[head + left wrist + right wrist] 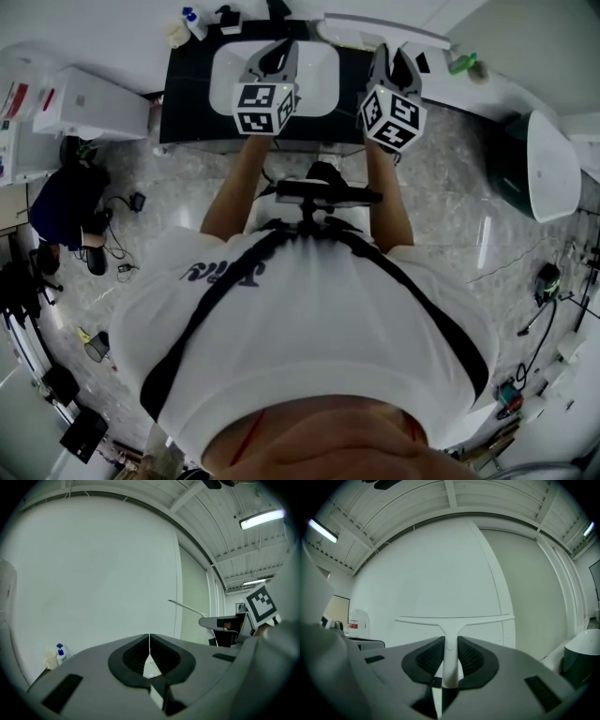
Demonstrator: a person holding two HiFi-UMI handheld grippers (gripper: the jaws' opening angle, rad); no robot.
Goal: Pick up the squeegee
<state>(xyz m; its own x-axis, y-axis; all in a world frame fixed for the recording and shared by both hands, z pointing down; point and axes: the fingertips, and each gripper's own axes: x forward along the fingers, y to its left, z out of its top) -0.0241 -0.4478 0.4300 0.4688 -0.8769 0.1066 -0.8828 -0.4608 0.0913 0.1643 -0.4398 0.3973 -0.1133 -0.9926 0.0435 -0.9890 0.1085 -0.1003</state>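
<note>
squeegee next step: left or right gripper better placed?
Right. The right gripper is shut on the squeegee handle, blade crosswise ahead of it. The left gripper has its jaws together with nothing between them.

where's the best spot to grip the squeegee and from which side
Grip the squeegee by its narrow handle, just below the T where it meets the blade, coming from the handle's end with a jaw on either side. The long, thin blade lies crosswise and offers little hold. The right gripper is clamped exactly there.
</note>
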